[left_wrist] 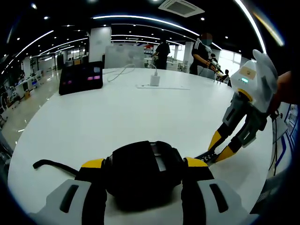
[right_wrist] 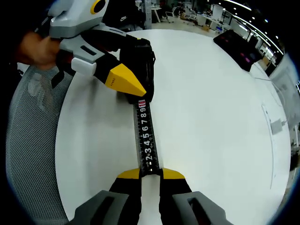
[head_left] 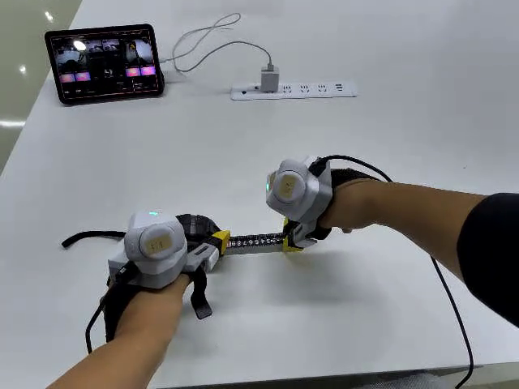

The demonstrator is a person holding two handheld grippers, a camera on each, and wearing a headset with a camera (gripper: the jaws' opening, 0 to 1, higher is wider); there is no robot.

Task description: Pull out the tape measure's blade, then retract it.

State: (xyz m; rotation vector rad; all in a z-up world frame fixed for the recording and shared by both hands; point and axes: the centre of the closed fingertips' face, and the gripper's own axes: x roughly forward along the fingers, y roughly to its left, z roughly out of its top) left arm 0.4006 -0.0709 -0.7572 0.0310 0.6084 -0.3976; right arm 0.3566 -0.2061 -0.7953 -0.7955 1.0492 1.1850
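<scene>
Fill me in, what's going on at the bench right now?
A person holds a gripper in each hand over a white table. The left gripper is clamped on the tape measure's black case. The right gripper pinches the end of the blade, which is out a short way, with numbers up to about ten showing, and runs straight between the two. A tablet and a power strip sit at the far side.

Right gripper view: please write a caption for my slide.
Right gripper pinches the end of the tape blade; left gripper holds the black case.
</scene>
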